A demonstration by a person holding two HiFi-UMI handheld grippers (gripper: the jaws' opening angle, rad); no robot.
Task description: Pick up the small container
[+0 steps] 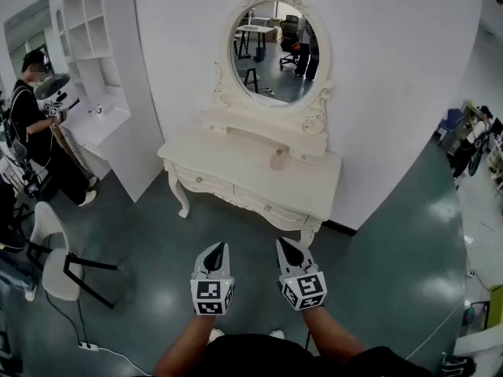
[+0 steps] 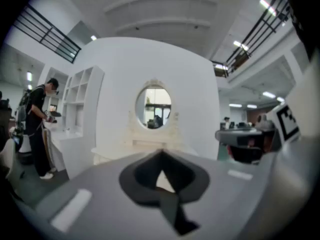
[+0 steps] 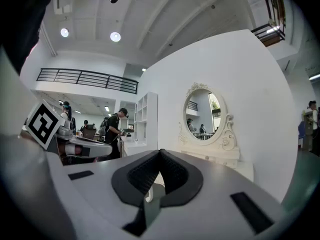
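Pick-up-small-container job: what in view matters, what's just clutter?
Job:
- small container, on the dressing table
- left gripper, shut, empty
- right gripper, shut, empty

Just lying about:
- oval mirror
- chair
- shelf unit
- person by the shelves

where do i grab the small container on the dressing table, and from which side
Probably around its body, jaws level, coming from the front: the small container stands upright near the back of the dressing table, with the mirror's base close behind and bare top before it.
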